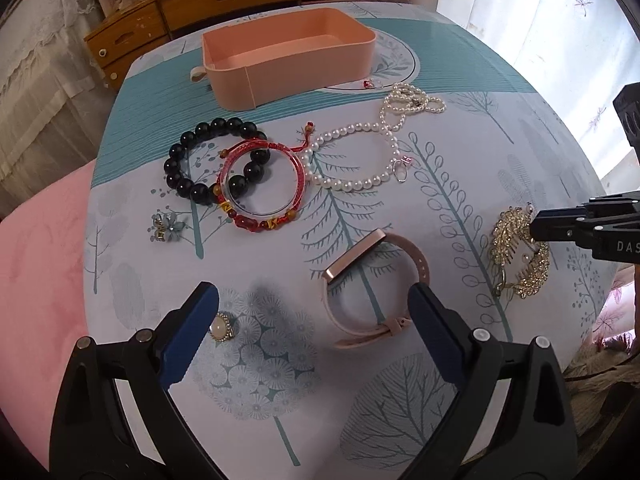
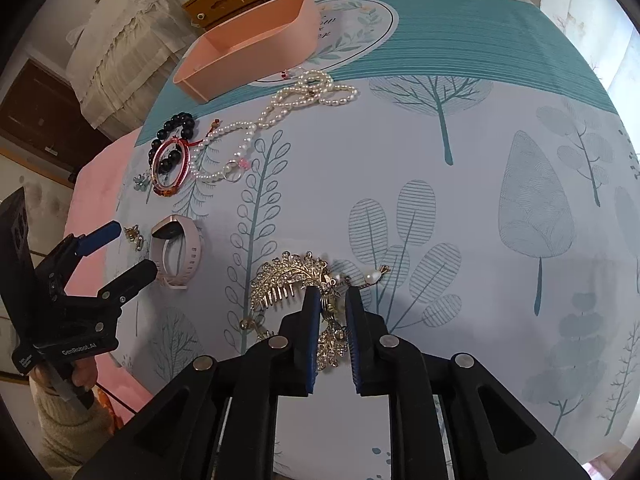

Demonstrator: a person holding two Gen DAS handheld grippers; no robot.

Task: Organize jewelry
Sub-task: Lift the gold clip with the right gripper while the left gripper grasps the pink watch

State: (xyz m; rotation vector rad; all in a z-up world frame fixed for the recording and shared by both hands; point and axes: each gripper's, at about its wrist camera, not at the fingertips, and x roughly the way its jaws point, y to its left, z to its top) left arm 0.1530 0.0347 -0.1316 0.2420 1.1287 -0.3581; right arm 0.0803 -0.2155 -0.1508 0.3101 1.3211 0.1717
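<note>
Jewelry lies spread over the surface, which carries a tree-print cloth. Left wrist view: the left gripper hangs with its fingers wide apart and nothing between the pads; a pale-stone ring sits just beside the left finger, and a pink watch lies near the right finger. Farther out are a black bead bracelet, a red bracelet overlapping it, a pearl necklace, a small flower brooch and an empty pink tray. At the right edge the right gripper meets a gold hair comb. Right wrist view: the right gripper points steeply down with its fingers a narrow gap apart, straddling the hair comb; the comb's middle lies between the pads, but whether they press on it cannot be told. The tray stands at the far left, with the necklace just beside it. The left gripper is open beside the watch.
</note>
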